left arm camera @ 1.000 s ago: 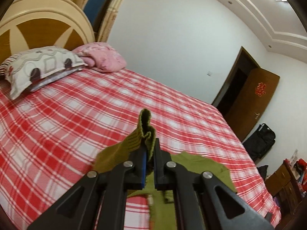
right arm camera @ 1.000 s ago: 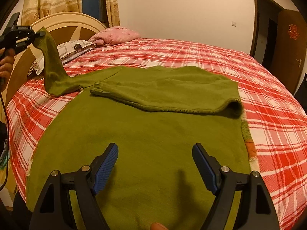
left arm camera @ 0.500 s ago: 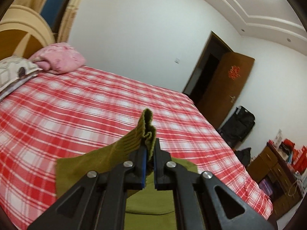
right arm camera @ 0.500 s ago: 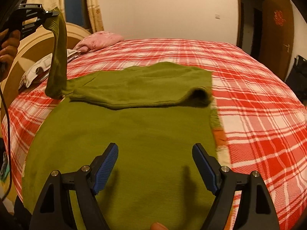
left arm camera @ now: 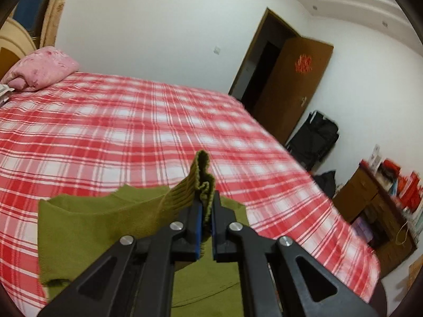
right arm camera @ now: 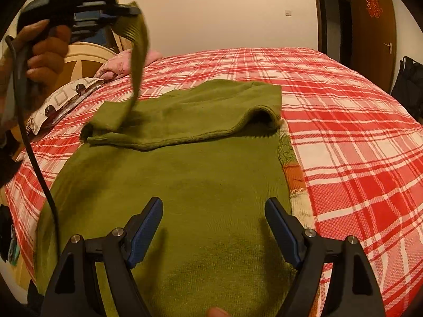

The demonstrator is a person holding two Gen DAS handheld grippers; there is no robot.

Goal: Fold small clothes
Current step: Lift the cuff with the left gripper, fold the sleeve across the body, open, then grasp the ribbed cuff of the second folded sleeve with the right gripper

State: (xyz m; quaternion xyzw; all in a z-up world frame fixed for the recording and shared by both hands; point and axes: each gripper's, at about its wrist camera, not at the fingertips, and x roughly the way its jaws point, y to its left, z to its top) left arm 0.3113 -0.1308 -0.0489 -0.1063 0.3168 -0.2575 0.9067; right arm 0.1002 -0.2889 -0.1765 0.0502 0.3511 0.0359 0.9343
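Note:
An olive-green knit sweater [right arm camera: 201,179] lies flat on the red plaid bed [right arm camera: 343,111], one sleeve folded across its upper part. My left gripper [left arm camera: 206,206] is shut on the ribbed cuff of the other sleeve [left arm camera: 202,177] and holds it high above the bed; in the right wrist view that gripper [right arm camera: 132,12] is at the upper left with the sleeve [right arm camera: 138,52] hanging down to the sweater. My right gripper [right arm camera: 214,222] is open and empty, just above the sweater's lower body.
A pink pillow [left arm camera: 42,68] and a patterned pillow [right arm camera: 60,100] lie by the headboard [right arm camera: 84,60]. A brown door [left arm camera: 293,89], a black bag [left arm camera: 314,137] and a cluttered wooden cabinet [left arm camera: 380,211] stand past the bed's far side.
My left gripper has lifted the sleeve cuff higher and carried it rightward over the sweater. The right gripper has stayed open over the sweater's body.

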